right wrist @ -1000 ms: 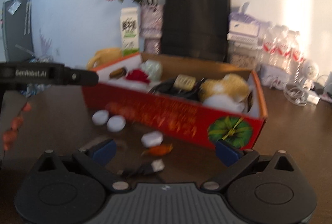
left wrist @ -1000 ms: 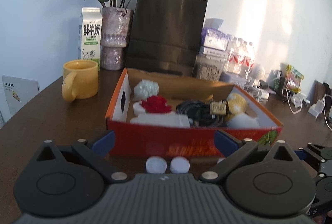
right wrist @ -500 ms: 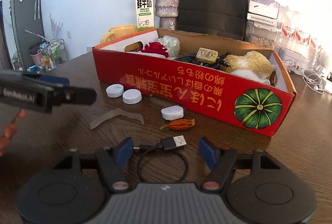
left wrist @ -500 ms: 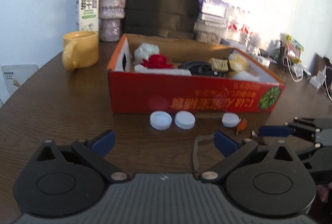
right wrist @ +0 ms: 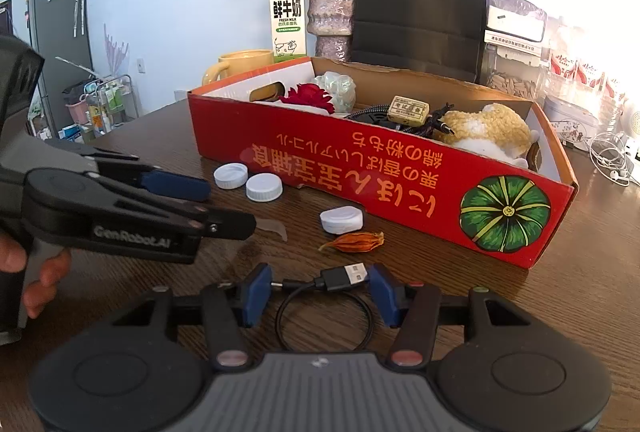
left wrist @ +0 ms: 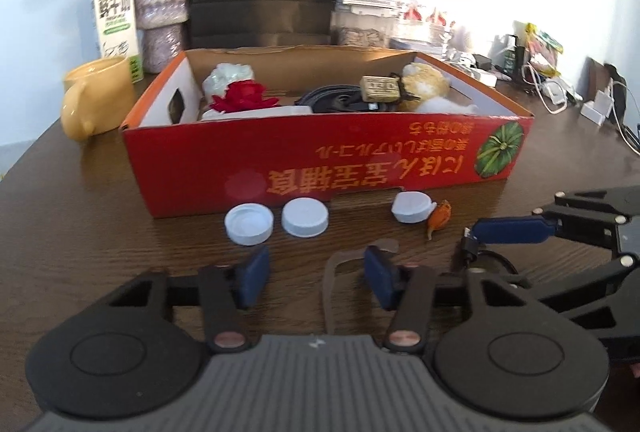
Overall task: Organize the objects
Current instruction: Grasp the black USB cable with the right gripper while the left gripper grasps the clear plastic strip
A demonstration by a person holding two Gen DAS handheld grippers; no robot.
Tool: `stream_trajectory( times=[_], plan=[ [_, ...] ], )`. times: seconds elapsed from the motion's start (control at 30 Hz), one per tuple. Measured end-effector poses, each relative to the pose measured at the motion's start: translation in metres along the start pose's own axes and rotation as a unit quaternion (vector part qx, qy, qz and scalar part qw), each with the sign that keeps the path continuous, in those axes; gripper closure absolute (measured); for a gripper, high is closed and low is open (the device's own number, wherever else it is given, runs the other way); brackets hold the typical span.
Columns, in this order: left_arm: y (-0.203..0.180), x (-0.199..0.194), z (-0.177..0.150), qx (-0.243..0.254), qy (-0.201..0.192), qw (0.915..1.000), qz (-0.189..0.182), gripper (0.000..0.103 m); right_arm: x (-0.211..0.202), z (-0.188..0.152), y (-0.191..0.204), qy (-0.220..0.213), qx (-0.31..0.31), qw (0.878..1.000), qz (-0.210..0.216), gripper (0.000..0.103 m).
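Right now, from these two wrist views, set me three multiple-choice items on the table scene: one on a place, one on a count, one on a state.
1. Where does the black USB cable lie?
A. inside the red cardboard box
B. on the dark wooden table, between the right gripper's fingers
C. in the yellow mug

2. How many white plastic bottle caps lie in front of the red cardboard box?
A. one
B. three
C. five

3. How does the white milk carton stand?
A. upright beside the vase
B. on its side
C. crushed inside the box

Key: 1 B, the plug sits between the blue pads of the closing right gripper; 2 B, two caps lie side by side and a third near the dried orange flower; 3 A, it stands upright beside the mottled vase.
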State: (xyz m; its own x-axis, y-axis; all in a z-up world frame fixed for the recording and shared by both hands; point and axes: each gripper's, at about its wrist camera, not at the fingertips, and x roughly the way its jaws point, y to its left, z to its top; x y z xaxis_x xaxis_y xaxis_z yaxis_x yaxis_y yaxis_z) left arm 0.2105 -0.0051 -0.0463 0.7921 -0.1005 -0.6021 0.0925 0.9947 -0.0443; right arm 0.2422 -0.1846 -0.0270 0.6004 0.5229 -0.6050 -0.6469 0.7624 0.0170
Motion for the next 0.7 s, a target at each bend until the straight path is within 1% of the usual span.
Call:
stream_trajectory(
  times=[0.07, 0.1, 0.2, 0.27, 0.3, 0.37, 0.4, 0.63, 0.7],
  plan=[
    [-0.002, -0.001, -0.001, 0.002, -0.002, 1.0, -0.006, 0.076, 0.0, 0.0, 0.0, 0.0, 0.0, 1.0, 0.0, 0.05],
    [-0.002, -0.002, -0.001, 0.004, -0.001, 0.9999, -0.01, 0.092, 0.0, 0.0, 0.0, 0.0, 0.0, 1.0, -0.001, 0.05],
    [-0.005, -0.004, -0.004, 0.012, -0.007, 0.9997, -0.019, 0.098, 0.0, 0.0, 0.001, 0.0, -0.002, 1.0, -0.002, 0.05],
    [-0.005, -0.006, -0.004, 0.01, -0.011, 0.9996, -0.022, 0.098, 0.0, 0.0, 0.001, -0.001, -0.004, 1.0, -0.003, 0.05],
    [-0.005, -0.007, -0.004, 0.009, -0.012, 0.9996, -0.023, 0.098, -0.001, 0.0, 0.002, -0.001, -0.006, 1.0, -0.004, 0.052],
    [-0.005, -0.009, -0.005, 0.008, -0.015, 0.9996, -0.022, 0.099, -0.002, 0.0, 0.003, -0.005, -0.01, 1.0, -0.006, 0.064],
    [-0.005, -0.01, -0.005, 0.009, -0.017, 0.9996, -0.022, 0.099, -0.002, -0.001, 0.005, -0.006, -0.011, 1.0, -0.007, 0.066],
    [-0.005, -0.018, -0.005, 0.009, -0.025, 0.9994, -0.023, 0.099, -0.006, -0.002, 0.008, -0.013, -0.015, 1.0, -0.007, 0.074],
    [-0.005, -0.021, -0.005, 0.008, -0.029, 0.9993, -0.023, 0.099, -0.008, -0.003, 0.009, -0.017, -0.014, 1.0, -0.008, 0.074]
  ],
)
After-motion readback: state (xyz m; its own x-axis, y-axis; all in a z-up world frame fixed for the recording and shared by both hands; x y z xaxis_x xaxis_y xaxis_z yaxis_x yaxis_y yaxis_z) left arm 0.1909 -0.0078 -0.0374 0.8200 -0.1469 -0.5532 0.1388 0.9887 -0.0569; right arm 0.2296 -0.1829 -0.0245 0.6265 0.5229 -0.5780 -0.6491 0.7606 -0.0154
